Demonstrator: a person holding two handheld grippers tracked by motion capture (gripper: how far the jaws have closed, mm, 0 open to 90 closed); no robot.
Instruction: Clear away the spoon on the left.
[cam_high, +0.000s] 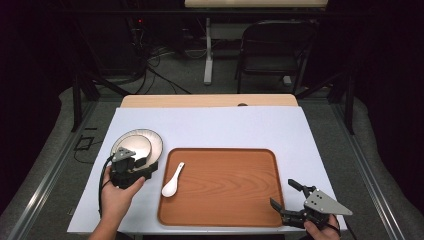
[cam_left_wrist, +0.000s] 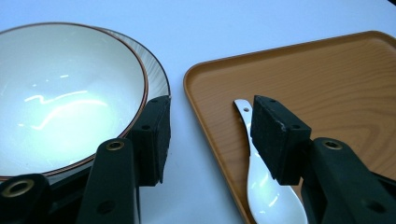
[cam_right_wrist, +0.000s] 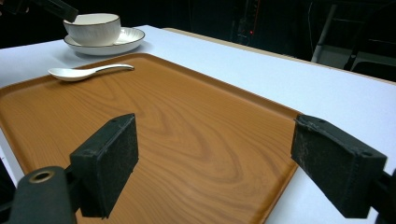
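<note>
Gaping wide, left gripper (cam_left_wrist: 208, 140) beside bowl (cam_left_wrist: 65, 93); right gripper (cam_right_wrist: 215, 163) spread, empty.

Two black jaws of the left hand-held gripper (cam_left_wrist: 208, 140) stand apart over the white tabletop (cam_left_wrist: 196, 42). Left, a white brown-rimmed ceramic bowl (cam_left_wrist: 60, 98) sits on a plate. Right, a white ceramic spoon (cam_left_wrist: 268, 198) lies in a brown wooden tray (cam_left_wrist: 327, 79).

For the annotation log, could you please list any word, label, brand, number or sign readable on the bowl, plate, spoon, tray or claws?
None: no readable text stands anywhere.
The bowl, plate, spoon and wooden tray are plain.
The left claw and right claw carry no lettering.
A small red light glows behind the table, but it shows no legible sign.
</note>
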